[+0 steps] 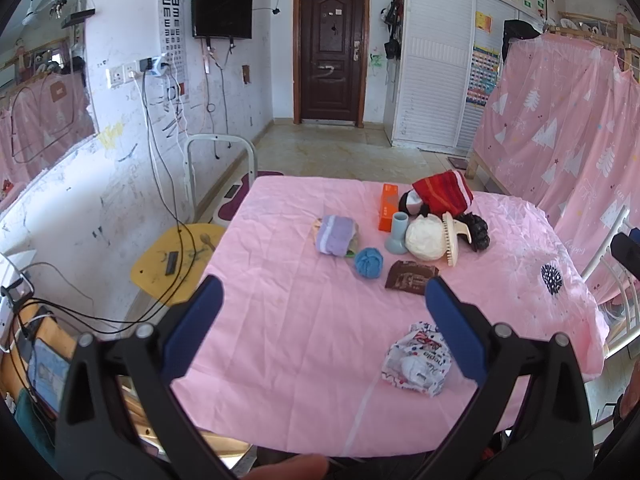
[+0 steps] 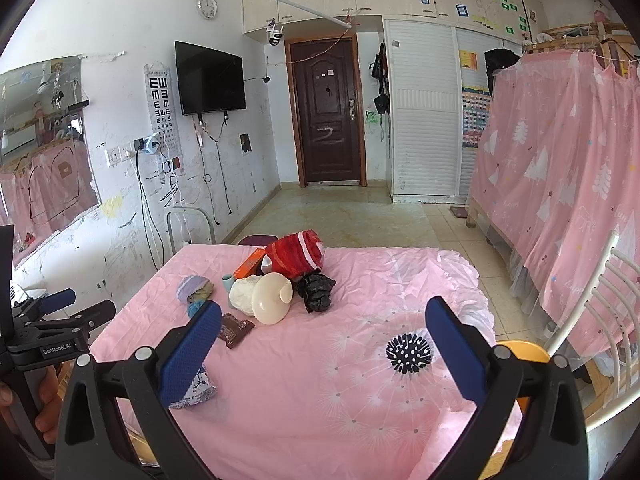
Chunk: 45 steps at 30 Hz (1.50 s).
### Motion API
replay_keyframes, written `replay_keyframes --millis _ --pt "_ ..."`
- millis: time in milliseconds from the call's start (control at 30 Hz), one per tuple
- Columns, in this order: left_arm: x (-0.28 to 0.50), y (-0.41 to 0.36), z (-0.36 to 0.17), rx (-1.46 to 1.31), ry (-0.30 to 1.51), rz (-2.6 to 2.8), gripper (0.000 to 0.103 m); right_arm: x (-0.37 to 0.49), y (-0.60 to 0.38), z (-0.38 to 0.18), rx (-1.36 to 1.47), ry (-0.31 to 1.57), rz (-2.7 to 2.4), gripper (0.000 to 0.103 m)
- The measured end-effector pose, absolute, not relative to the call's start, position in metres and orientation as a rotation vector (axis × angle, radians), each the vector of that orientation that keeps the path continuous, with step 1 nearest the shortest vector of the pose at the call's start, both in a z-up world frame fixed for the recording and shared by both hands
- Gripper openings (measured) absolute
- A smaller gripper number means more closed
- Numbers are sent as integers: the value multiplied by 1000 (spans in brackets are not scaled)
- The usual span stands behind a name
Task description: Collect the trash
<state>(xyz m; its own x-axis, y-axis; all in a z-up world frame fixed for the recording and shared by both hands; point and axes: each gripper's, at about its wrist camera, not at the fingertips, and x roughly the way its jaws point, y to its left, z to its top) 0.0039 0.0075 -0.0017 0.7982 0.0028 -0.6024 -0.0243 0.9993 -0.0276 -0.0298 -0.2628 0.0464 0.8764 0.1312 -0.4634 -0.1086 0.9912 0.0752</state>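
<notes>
On the pink table cloth (image 1: 288, 340) lie a crumpled white printed wrapper (image 1: 416, 362), near the front, and a brown snack wrapper (image 1: 410, 276), further back. My left gripper (image 1: 324, 312) is open and empty, hovering above the front of the table, with the white wrapper just inside its right finger. My right gripper (image 2: 324, 332) is open and empty above the table's right half. The white wrapper (image 2: 198, 390) shows behind its left finger, the brown wrapper (image 2: 236, 330) beyond. A black crumpled bag (image 2: 316, 292) lies mid-table. The left gripper (image 2: 66, 312) shows at the right wrist view's left edge.
A pile at the table's back holds a red knit hat (image 1: 442, 192), orange box (image 1: 388, 208), grey-blue cup (image 1: 398, 232), white ball (image 1: 426, 242), cream brush (image 1: 452, 242), purple cloth (image 1: 336, 234) and blue yarn ball (image 1: 368, 262). A yellow stool (image 1: 172, 260) stands left, a white chair (image 2: 600, 320) right.
</notes>
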Motion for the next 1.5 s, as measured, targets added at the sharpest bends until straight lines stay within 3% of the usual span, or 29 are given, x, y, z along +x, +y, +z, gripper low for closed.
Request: replay_keyframes --millis 1500 --pt "7 -10 -17 -7 695 -66 97 -13 -258 40 30 527 160 92"
